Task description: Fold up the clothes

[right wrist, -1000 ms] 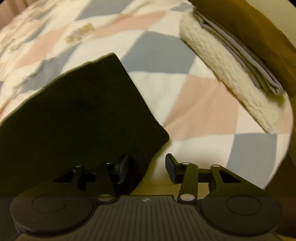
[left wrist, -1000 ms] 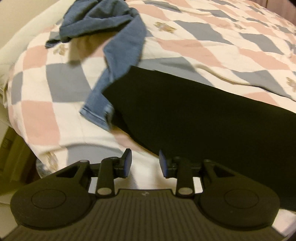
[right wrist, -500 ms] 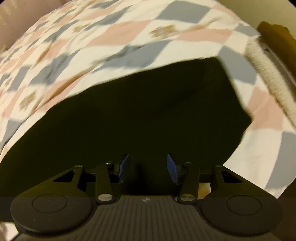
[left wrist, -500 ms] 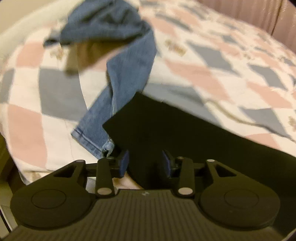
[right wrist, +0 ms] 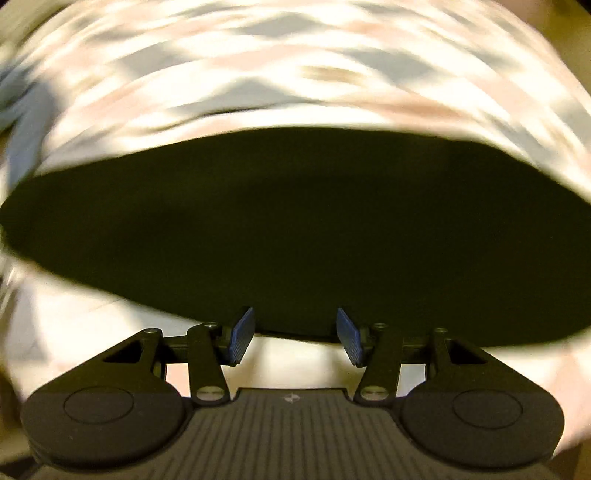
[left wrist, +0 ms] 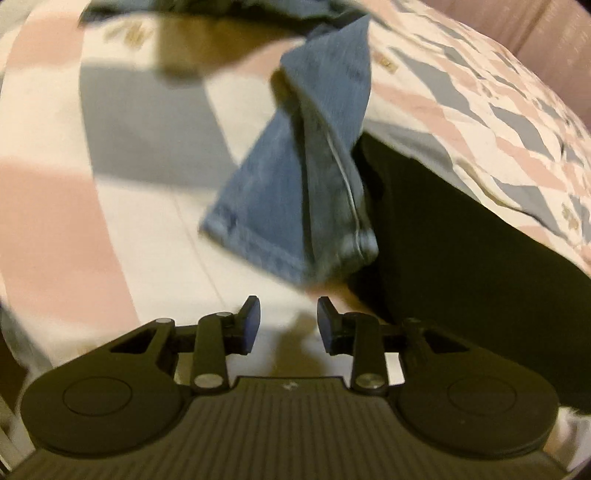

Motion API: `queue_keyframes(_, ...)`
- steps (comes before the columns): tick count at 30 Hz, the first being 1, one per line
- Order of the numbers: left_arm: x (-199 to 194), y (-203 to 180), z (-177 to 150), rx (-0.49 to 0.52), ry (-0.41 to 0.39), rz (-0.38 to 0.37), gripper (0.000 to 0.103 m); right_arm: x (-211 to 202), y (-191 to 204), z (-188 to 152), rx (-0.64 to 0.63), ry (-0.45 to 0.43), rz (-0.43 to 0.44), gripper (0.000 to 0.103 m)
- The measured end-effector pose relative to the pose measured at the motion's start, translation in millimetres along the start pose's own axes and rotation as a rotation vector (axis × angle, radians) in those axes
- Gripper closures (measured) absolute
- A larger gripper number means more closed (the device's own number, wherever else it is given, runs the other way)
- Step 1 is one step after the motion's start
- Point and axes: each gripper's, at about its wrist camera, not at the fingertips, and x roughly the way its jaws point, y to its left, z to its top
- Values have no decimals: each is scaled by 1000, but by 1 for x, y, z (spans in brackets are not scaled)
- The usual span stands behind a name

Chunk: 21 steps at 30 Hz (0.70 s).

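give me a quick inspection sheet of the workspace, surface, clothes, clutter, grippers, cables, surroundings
surface: bed cover with pink, grey and cream diamond check; blurred in the right wrist view.
job's things: black garment spread flat on the cover, near edge just beyond the right gripper; blue jeans crumpled, one leg hem lying beside the black garment's edge, the two touching or overlapping.
clutter: nothing seen.
grippers: left gripper open and empty, over bare cover just short of the jeans hem; right gripper open and empty, at the black garment's near edge.
cables: nothing seen.
surroundings: pinkish curtain or wall beyond the bed's far corner; too blurred to tell more.
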Motion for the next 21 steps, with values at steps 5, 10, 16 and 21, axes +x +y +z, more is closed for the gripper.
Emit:
queue_keyframes(5,2,-4,7,215,-19,-31,75,6,106,15,-339,-59,74,46)
queue_keyframes(10,12,-14,2,347,-42,-45,74,21,202,11,-707,-174,105,38)
queue_keyframes(16,27,-29,-4,503,-78,-45,61,51,252,7,-835,-199,114,35)
queue_keyframes(21,16,1,3,480,-140,-66,98,57,254,1,-865,-228,67,34)
